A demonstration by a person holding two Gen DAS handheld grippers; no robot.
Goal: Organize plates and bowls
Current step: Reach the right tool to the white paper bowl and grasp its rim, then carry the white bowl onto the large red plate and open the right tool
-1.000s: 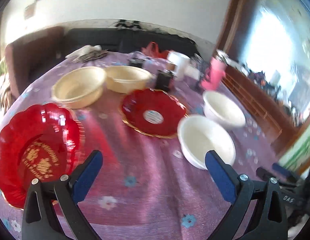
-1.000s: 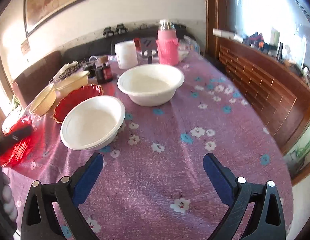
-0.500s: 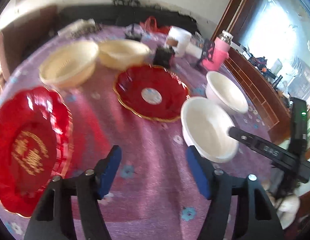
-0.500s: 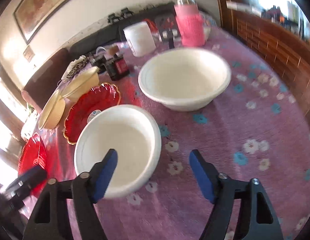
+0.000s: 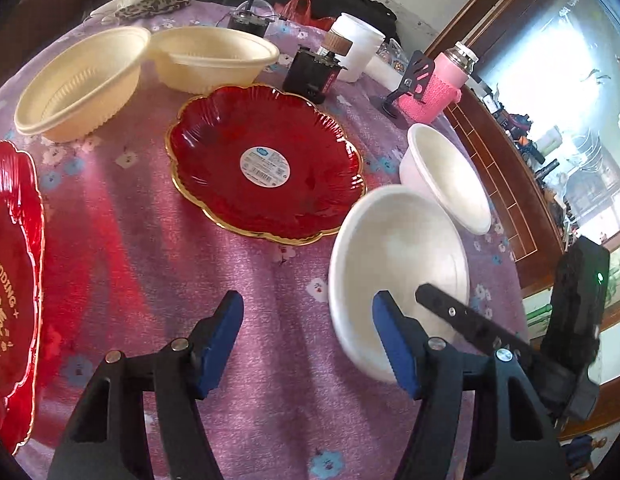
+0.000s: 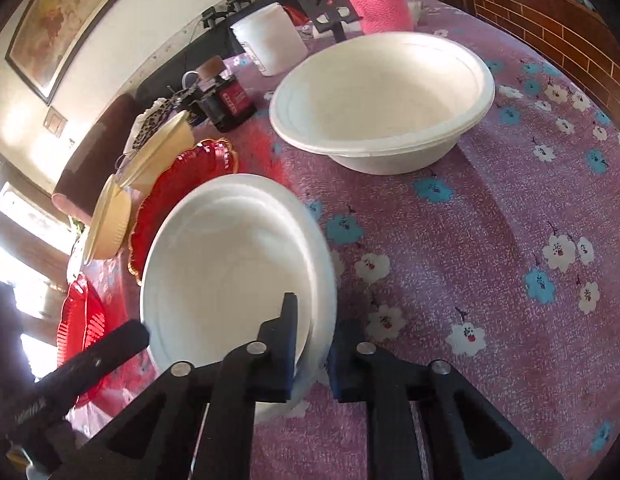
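**Right gripper clamps the near white bowl**

The right gripper (image 6: 312, 354) has just closed, its pads pinching the near rim of the near white bowl (image 6: 230, 264) on the purple flowered tablecloth (image 6: 490, 280). The left gripper (image 5: 306, 340) stands half apart over bare cloth, holding nothing. Beyond sit the second white bowl (image 6: 382, 92), a gold-rimmed red plate (image 5: 266, 160) and two cream bowls (image 5: 82, 84).

Left gripper (image 5: 306, 340) hangs half-open over the purple tablecloth (image 5: 238, 280) — near white bowl (image 5: 398, 264) just beside.
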